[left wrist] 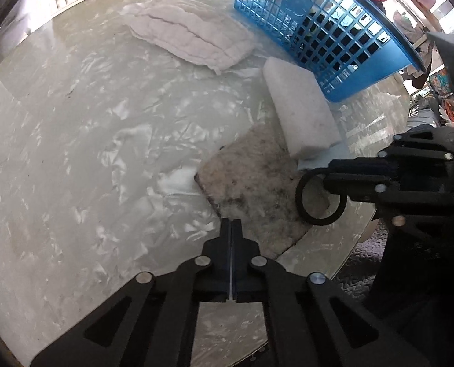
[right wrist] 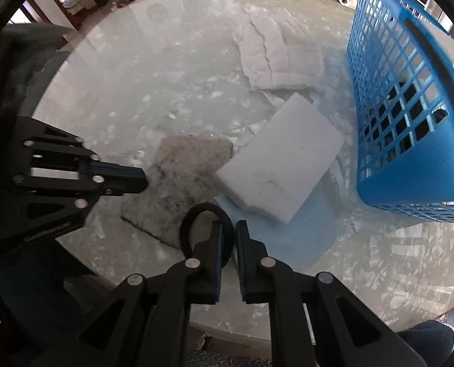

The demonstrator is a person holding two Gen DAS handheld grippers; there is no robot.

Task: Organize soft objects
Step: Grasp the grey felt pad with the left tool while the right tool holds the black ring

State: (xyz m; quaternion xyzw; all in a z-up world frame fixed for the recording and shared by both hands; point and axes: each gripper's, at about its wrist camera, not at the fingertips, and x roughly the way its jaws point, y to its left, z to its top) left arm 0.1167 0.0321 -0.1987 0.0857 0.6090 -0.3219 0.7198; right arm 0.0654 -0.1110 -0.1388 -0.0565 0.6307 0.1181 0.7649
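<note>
left gripper [left wrist: 230,224] is closed tight, jaws together w/ nothing visibly between them, tips sitting at the near edge of the grey speckled pad [left wrist: 251,189]. can't tell if it's pinching a bit of the pad's edge or just resting there.

right gripper [right wrist: 229,235] is nearly closed, a narrow slit left btwn the jaws, and it has a black elastic loop [right wrist: 204,229] caught on its left finger. the loop hangs over the pad's corner, just beside the white foam block [right wrist: 280,168].

where stuff is: foam block lies flat on the surface [left wrist: 74,153], partly overlapping a pale blue cloth [right wrist: 282,241] that's spread under it. grey pad touches the block's near side. folded white quilted cloth [left wrist: 190,39] sits further back, apart from the rest. blue basket [right wrist: 410,122] stands right of the block, close to it; some dark items show thru the mesh, can't tell what.

progress, judging by layout: early to mid. a few dark things prob already in the basket, but the foam block, grey pad, blue cloth, white cloth and the loop are all still outside. loop looks like the item in hand now, likely basket-bound. everything else on the surface still needs sorting, so most of the job is left.
</note>
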